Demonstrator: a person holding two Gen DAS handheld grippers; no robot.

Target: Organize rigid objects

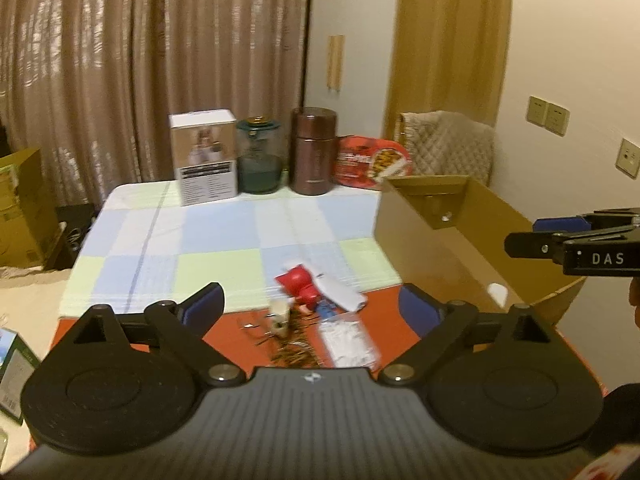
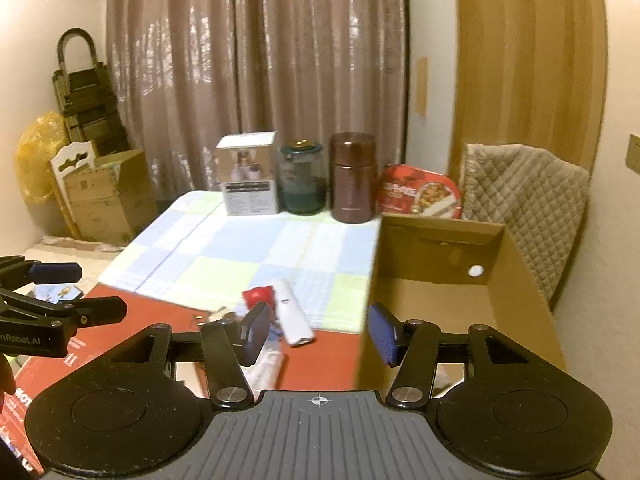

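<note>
A heap of small objects lies on the red mat: a red toy (image 1: pixel 298 285), a white oblong device (image 1: pixel 340 294), a clear packet (image 1: pixel 349 342) and a small white plug (image 1: pixel 279 317). My left gripper (image 1: pixel 314 306) is open and empty, hovering just before the heap. My right gripper (image 2: pixel 318 334) is open and empty, held between the heap and the open cardboard box (image 2: pixel 440 296). The red toy (image 2: pixel 260 295) and white device (image 2: pixel 292 312) show left of its fingers. The box (image 1: pixel 460 240) looks almost bare inside.
At the table's far edge stand a white carton (image 1: pixel 204 156), a glass jar (image 1: pixel 259 156), a brown canister (image 1: pixel 313 151) and a red food pack (image 1: pixel 374 158). A quilted chair (image 2: pixel 524 196) stands behind the box. Cardboard boxes (image 2: pixel 106 196) sit on the floor left.
</note>
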